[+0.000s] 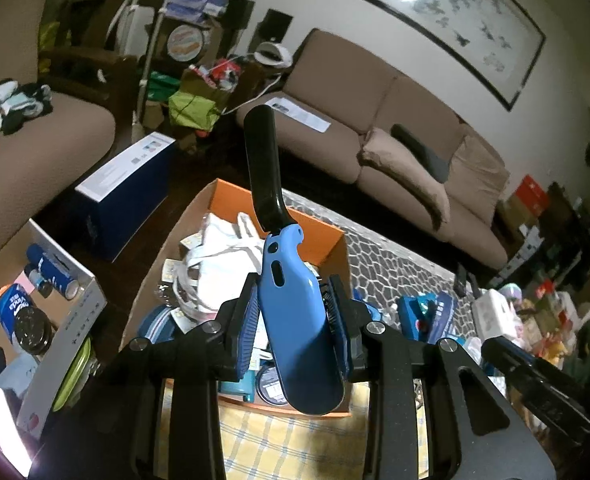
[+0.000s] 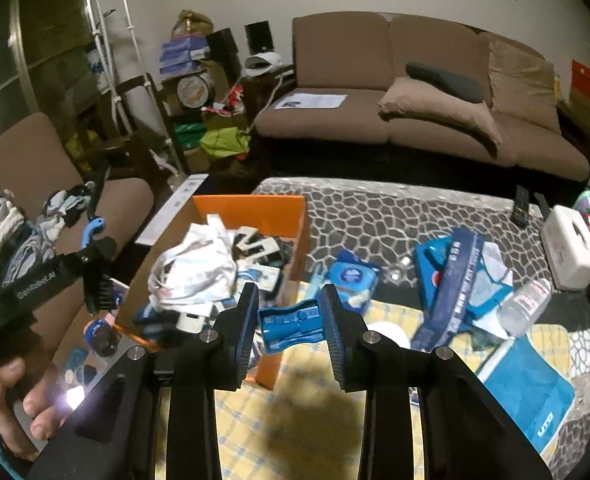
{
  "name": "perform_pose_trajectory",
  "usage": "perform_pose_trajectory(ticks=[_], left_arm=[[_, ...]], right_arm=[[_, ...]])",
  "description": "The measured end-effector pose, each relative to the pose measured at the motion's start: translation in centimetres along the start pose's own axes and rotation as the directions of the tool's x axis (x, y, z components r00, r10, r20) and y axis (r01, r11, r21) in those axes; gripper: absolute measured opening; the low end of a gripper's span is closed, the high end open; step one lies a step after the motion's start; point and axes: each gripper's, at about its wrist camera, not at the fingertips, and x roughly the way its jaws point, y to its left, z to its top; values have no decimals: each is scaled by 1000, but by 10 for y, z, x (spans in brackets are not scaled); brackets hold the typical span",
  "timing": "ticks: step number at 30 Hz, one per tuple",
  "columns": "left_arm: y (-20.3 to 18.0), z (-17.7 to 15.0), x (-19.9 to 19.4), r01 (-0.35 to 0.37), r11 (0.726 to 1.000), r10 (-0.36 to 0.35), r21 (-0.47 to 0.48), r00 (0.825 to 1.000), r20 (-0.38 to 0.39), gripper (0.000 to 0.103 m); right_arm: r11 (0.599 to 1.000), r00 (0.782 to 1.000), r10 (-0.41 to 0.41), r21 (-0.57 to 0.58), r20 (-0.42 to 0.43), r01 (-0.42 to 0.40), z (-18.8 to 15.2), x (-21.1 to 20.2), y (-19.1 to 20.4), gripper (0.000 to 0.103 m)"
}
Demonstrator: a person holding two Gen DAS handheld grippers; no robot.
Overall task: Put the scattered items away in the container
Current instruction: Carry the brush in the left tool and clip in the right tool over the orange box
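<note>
Two grippers: both clenched on blue items beside an open orange box (image 2: 251,210) heaped with clutter.
Left gripper (image 1: 293,320): clamped around a blue-handled tool with a black curved end (image 1: 291,280), which stands nearly upright above the box.
Left wrist view only: a white carton (image 1: 67,316) at far left holding blue cans; a navy-and-white box (image 1: 127,192) on the dark floor behind it; a framed painting (image 1: 447,16) shown nearly whole on the wall.
Orange box contents: a white tote bag (image 1: 223,256) crumpled on top, with packets and round tins under it, seen from both cameras.
Right gripper (image 2: 289,316): grasping a small blue plastic piece with molded ribs (image 2: 291,326), held level just at the box's near right corner.
Right wrist view only: the left gripper from the side, at far left (image 2: 95,276), with the tool's blue hook above it; the person's hand (image 2: 19,392) wrapped on the grip.
Still scattered, right of the box: a blue round-lidded wipes pack (image 2: 351,274), a navy lanyard (image 2: 451,280) over blue packaging, a clear plastic bottle (image 2: 525,306), a blue pouch (image 2: 531,392), a white tissue box (image 2: 571,248).
Surface: a yellow checked cloth (image 2: 307,420) over a pebble-pattern cover (image 2: 395,216).
Background: a brown sofa (image 2: 415,92) with a loose cushion and papers.
</note>
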Motion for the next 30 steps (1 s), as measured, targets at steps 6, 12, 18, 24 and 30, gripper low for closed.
perform_pose_trajectory(ticks=[6,12,18,24,30], left_arm=[[21,10,6,-26,998,25,-60,1000,-14,30],[39,17,9,-45,994,42,-100,999,-28,30],[60,26,20,-29,992,16,-125,995,-99,30],[106,36,54,-26,980,-30,-195,960,-279,30],[105,37,71,10,983,-69,-185,947,-313,30]], right_arm=[[1000,1000,27,-15,-9,-28,6,15,12,32],[998,998,68,-13,-14,-68,9,34,22,32],[993,993,115,-4,-37,-115,3,61,30,32],[987,982,155,52,-103,-151,-12,101,24,32],[966,962,230,153,-149,-207,-15,140,22,32]])
